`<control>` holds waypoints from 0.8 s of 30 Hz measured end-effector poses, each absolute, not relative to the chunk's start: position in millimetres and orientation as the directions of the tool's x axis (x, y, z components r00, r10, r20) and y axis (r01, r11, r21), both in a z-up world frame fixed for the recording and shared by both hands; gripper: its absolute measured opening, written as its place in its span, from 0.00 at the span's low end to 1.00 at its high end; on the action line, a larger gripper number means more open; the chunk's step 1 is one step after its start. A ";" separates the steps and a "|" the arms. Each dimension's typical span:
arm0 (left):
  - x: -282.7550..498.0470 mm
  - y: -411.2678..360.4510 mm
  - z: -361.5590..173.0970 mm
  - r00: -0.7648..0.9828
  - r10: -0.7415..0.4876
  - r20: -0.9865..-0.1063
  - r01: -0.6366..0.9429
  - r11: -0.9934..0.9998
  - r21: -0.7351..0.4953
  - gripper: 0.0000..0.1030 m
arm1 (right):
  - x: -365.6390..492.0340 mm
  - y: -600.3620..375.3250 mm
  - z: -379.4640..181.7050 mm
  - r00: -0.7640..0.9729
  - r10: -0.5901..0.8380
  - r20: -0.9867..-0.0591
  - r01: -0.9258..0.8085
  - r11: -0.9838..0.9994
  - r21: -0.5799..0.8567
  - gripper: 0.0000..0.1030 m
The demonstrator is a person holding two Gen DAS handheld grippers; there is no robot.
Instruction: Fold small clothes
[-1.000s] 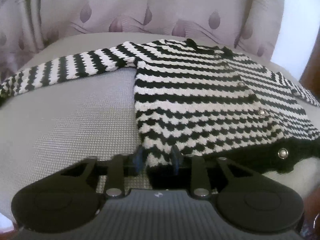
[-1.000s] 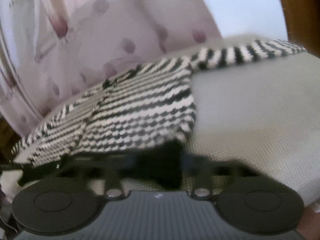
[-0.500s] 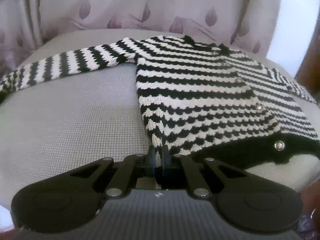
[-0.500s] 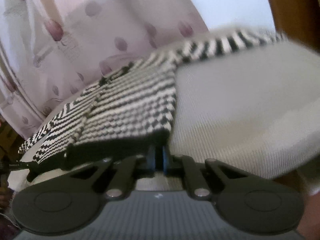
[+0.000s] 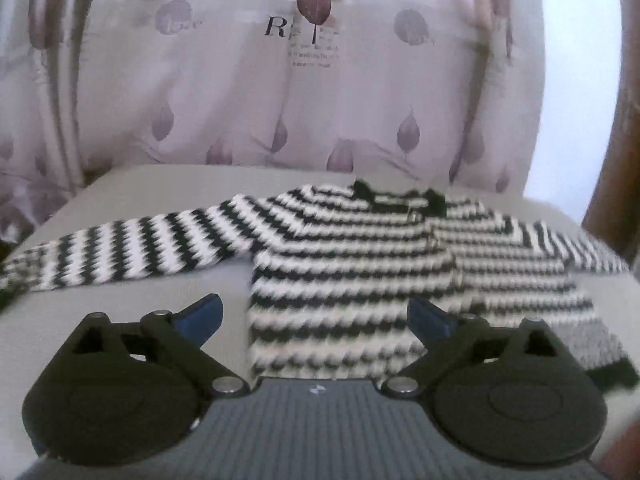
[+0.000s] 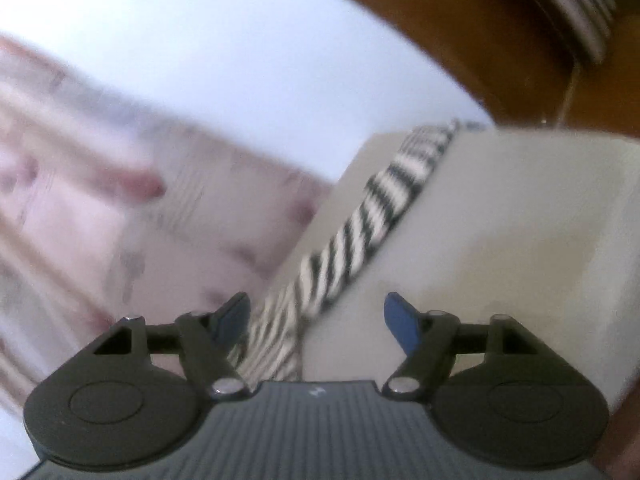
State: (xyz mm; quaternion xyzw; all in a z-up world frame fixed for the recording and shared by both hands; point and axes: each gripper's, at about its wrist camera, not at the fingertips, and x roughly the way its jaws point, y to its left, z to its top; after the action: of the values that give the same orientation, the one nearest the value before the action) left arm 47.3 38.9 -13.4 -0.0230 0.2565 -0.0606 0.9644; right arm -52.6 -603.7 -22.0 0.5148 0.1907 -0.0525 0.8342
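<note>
striped sweater (image 5: 352, 280) lies flat on the grey cushion (image 5: 120, 312), one sleeve (image 6: 360, 232) stretched out right. left tongs (image 5: 314, 316) and right tongs (image 6: 316, 320) just sprang apart, nothing clamped, both over the knit.

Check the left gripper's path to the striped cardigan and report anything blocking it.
Nothing visible blocks it. The left gripper, whose jaws have just opened, has the striped cardigan lying flat on the grey cushion right ahead between its fingers, which do not pinch it.
</note>
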 end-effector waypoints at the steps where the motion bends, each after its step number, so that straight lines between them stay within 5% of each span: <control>1: 57.5 33.9 -16.9 0.867 -0.119 -0.484 0.096 0.993 -0.071 0.96 | -41.5 -618.1 -27.0 0.921 0.099 -0.378 0.300 0.440 0.847 0.73; 10: 133.2 -1.6 -65.3 0.847 -0.072 -0.527 0.053 0.997 -0.051 0.95 | 56.0 -735.8 -62.7 0.823 -0.079 -0.562 0.541 0.407 0.736 0.73; 15: 138.5 -4.7 -76.8 0.809 -0.104 -0.578 0.089 0.995 -0.054 0.97 | 97.6 -769.9 -107.3 0.774 0.053 -0.631 0.594 0.285 0.753 0.78; 19: 148.4 -2.0 -82.9 0.775 -0.081 -0.626 0.052 0.997 -0.065 0.99 | 113.8 -780.2 -139.6 0.821 0.087 -0.565 0.550 0.150 0.822 0.79; 20: 150.4 -1.1 -84.0 0.771 -0.078 -0.632 0.048 0.997 -0.065 1.00 | 115.6 -779.8 -142.4 0.838 0.065 -0.542 0.528 0.152 0.835 0.74; 22: 151.0 -1.1 -84.8 0.769 -0.074 -0.635 0.047 0.997 -0.059 1.00 | 120.7 -776.4 -140.9 0.877 0.017 -0.481 0.467 0.213 0.858 0.27; 24: 151.9 -4.0 -85.8 0.766 -0.061 -0.641 0.048 0.998 -0.038 1.00 | 134.0 -769.2 -138.7 0.858 0.000 -0.513 0.487 0.313 0.815 0.14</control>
State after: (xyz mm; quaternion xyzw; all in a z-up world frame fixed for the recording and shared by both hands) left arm 151.9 -4.0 -85.8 -0.0098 0.3412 -0.0288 0.9395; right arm 134.0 -769.2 -138.7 0.5650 0.2157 -0.1559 0.7810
